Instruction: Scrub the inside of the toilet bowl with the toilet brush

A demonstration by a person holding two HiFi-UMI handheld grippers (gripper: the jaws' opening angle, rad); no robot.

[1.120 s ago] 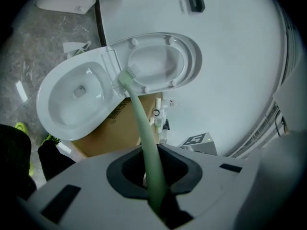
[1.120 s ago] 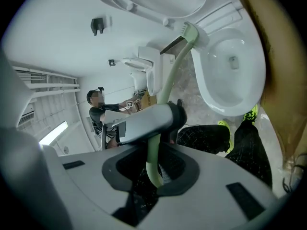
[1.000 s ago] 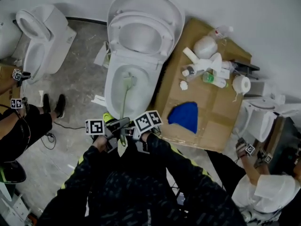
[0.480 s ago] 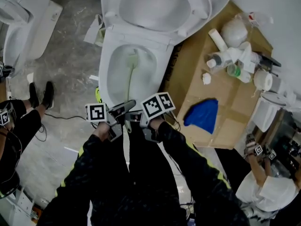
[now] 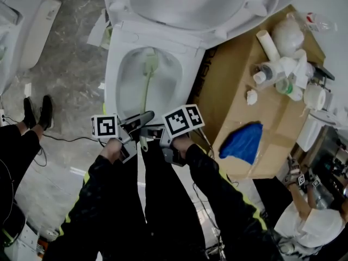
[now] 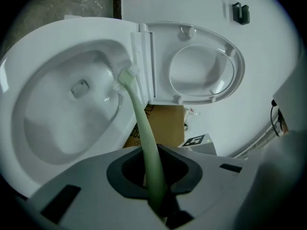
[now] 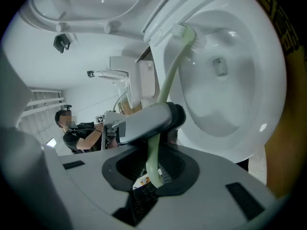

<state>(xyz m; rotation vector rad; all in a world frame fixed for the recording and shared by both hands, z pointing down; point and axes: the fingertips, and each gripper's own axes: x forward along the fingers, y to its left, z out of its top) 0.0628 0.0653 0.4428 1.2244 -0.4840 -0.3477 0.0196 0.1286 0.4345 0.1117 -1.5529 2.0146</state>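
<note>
A white toilet bowl (image 5: pixel 111 86) stands open, its seat and lid (image 5: pixel 190 4) raised. A pale green toilet brush (image 5: pixel 145 99) reaches into it, and its bristle head (image 5: pixel 149 64) rests near the bowl's back wall under the hinge. My left gripper (image 5: pixel 142 121) is shut on the handle at the front rim. My right gripper (image 5: pixel 155 136) is shut on the handle's near end, just behind the left one. The left gripper view shows the handle (image 6: pixel 144 138) rising from the left gripper (image 6: pixel 152 188) to the head (image 6: pixel 127 75). The right gripper (image 7: pixel 152 174) clamps the handle (image 7: pixel 165 87) below the left gripper's finger.
A cardboard sheet (image 5: pixel 239 91) lies right of the toilet with a blue cloth (image 5: pixel 244 142), bottles and paper rolls (image 5: pixel 283 64) on it. A second toilet (image 5: pixel 22 15) stands at the left. One person's shoes (image 5: pixel 38 113) are at the left; another person (image 5: pixel 304 216) crouches at lower right.
The brush head has slid from the middle of the bowl toward its back wall. Both grippers kept their hold, and the head camera moved closer to the bowl.
</note>
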